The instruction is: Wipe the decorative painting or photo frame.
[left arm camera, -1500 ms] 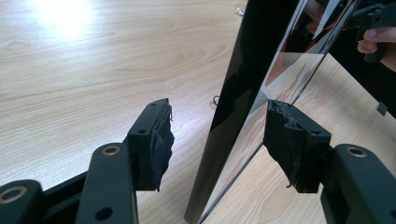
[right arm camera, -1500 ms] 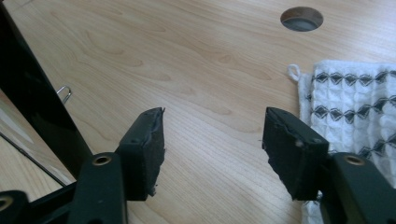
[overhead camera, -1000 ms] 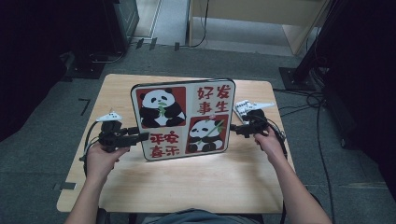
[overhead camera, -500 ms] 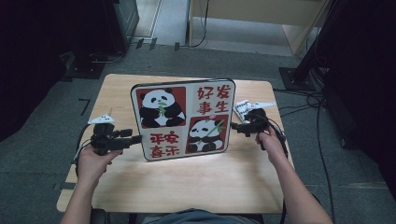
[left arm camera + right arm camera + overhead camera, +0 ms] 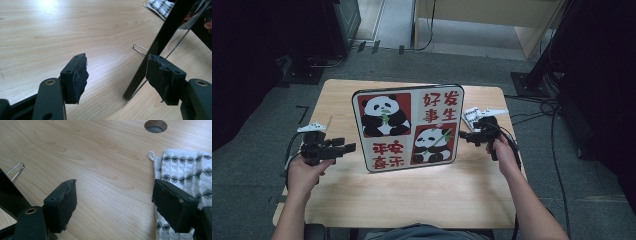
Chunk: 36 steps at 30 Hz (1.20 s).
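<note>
Panda board stands upright at the middle of my table, propped on a wire stand behind it. My left gripper hovers just beside its left edge, jaws released and empty. My right gripper sits at its right edge, jaws also spread wide, over bare wood near a patterned cloth.

Panda board stands upright mid-table, tilted back slightly on a wire stand. Rounded corners, dark rim; 4 panels: pandas top left & bottom right, red Chinese characters in the other two. Back is glossy black.
</note>
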Each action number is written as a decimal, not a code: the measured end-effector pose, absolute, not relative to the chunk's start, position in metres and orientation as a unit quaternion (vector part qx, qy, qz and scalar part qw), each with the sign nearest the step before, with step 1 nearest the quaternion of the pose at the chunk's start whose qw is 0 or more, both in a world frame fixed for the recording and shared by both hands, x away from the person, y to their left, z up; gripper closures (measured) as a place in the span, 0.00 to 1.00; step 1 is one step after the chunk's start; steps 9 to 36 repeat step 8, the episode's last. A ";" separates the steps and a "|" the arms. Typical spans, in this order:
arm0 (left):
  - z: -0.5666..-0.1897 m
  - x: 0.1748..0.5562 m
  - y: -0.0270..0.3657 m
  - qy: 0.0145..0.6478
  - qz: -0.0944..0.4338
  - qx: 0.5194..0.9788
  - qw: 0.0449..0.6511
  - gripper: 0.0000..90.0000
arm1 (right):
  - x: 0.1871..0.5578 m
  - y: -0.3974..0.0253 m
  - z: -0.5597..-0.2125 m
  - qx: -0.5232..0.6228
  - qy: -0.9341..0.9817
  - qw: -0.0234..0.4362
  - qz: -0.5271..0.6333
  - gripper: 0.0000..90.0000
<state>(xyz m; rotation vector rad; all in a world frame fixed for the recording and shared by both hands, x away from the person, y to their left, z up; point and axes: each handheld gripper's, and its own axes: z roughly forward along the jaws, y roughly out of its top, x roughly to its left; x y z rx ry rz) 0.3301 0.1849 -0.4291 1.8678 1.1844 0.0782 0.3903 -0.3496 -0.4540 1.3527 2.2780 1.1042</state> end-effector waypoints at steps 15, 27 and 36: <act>-0.433 0.333 0.186 0.481 0.041 0.760 0.435 0.35 | 0.391 -0.350 -0.456 0.464 0.788 0.133 0.382 0.24; -0.433 0.333 0.186 0.481 0.041 0.760 0.435 0.35 | 0.391 -0.350 -0.456 0.464 0.788 0.133 0.382 0.24; -0.433 0.333 0.186 0.481 0.041 0.760 0.435 0.35 | 0.391 -0.350 -0.456 0.464 0.788 0.133 0.382 0.24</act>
